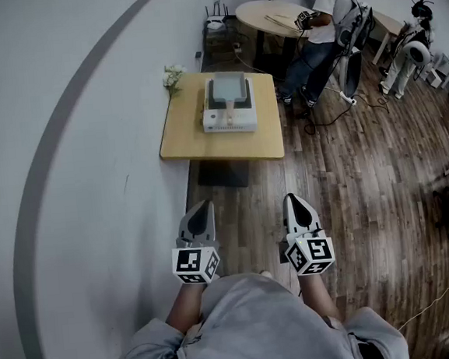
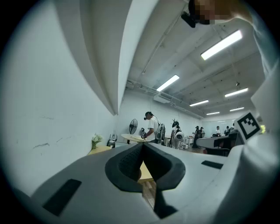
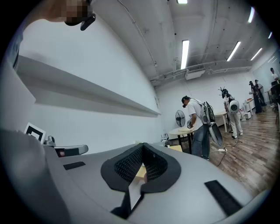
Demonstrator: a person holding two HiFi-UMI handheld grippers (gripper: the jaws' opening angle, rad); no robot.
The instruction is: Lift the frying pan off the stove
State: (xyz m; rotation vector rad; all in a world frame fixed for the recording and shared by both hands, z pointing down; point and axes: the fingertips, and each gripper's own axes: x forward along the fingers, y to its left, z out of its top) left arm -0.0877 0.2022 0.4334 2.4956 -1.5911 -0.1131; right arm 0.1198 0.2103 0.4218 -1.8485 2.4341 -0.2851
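A grey square frying pan [image 1: 227,88] sits on a white stove [image 1: 230,116] on a low wooden table [image 1: 198,142] against the wall, its handle pointing toward me. Both grippers hang well short of the table, over the wooden floor. My left gripper [image 1: 204,206] is shut with nothing in it, and so is my right gripper [image 1: 290,199]. In the left gripper view the left gripper's [image 2: 142,147] dark pads meet, and the table [image 2: 145,173] shows far ahead. In the right gripper view the right gripper [image 3: 142,150] is closed and empty too.
White flowers [image 1: 172,77] stand at the table's far left corner. A dark mat [image 1: 222,173] lies under the table's near edge. Beyond it, a person [image 1: 322,22] stands at a round table [image 1: 266,12], with cables on the floor and a white robot [image 1: 412,59] at the far right.
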